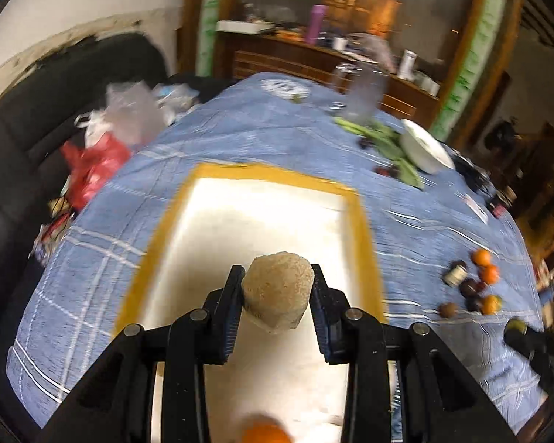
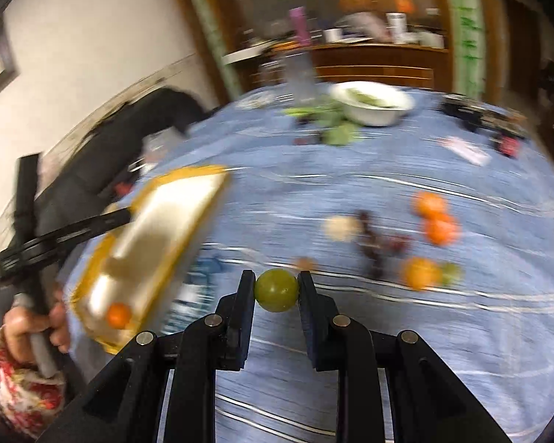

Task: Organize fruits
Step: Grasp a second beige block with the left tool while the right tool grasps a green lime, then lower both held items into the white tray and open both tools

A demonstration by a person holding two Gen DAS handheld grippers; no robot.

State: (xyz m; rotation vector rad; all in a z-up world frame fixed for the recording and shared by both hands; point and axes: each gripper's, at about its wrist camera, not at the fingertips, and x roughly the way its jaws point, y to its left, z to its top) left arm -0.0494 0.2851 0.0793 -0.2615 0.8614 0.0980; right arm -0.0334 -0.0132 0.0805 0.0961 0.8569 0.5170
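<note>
Left tool (image 1: 277, 297) grips beige fruit (image 1: 276, 292); writing unreadable

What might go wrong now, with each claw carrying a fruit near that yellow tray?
The left gripper pinches a rough brown fruit over the yellow-rimmed tray; dropped from there, it might knock the orange already inside. The right gripper holds a smooth green fruit only by its sides, so it could slip onto the blue cloth and roll.

Tray (image 1: 365, 229) interior bare from 10 to 2 o'clock ahead of left gripper (image 1: 277, 295); one orange (image 1: 264, 432) at 6 o'clock. Loose fruit cluster (image 2: 424, 243) obstructs right gripper (image 2: 277, 291) toward 1–2 o'clock
</note>
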